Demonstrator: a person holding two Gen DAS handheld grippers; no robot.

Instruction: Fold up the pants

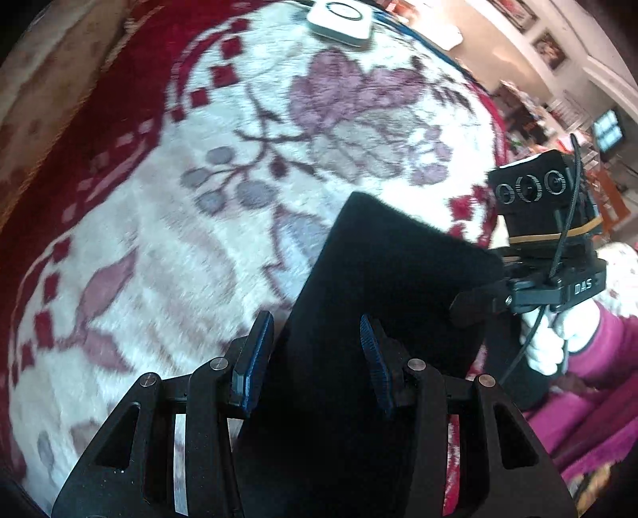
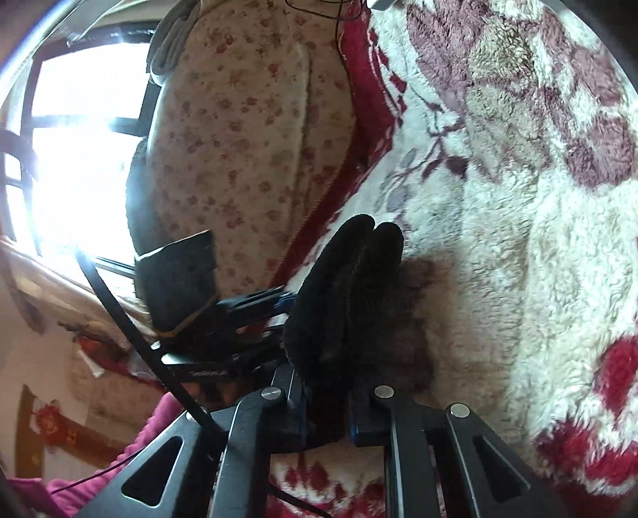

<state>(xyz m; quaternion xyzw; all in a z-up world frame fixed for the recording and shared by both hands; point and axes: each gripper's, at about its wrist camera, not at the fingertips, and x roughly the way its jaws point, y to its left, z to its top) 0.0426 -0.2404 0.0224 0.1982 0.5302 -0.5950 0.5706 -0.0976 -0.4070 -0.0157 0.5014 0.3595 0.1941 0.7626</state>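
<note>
The black fleece pants (image 1: 379, 279) lie folded into a long strip on a white and red floral blanket (image 1: 179, 259). My left gripper (image 1: 315, 358) points down over the strip with its blue pads apart. The cloth runs between them, and the ribbed face of the right pad (image 1: 369, 346) is bare. At the strip's right edge my right gripper (image 1: 470, 305) is clamped on the cloth. In the right wrist view the right gripper (image 2: 327, 406) is shut on thick bunched layers of the pants (image 2: 343, 287), which stand up from its fingers. The left gripper (image 2: 275, 303) reaches in from the left.
A white square device (image 1: 341, 20) sits at the blanket's far edge. A white-gloved hand (image 1: 546, 346) with a pink sleeve (image 1: 610, 350) holds the right gripper. A floral cushion (image 2: 247, 139) stands beside the blanket, with a bright window (image 2: 79, 139) behind it.
</note>
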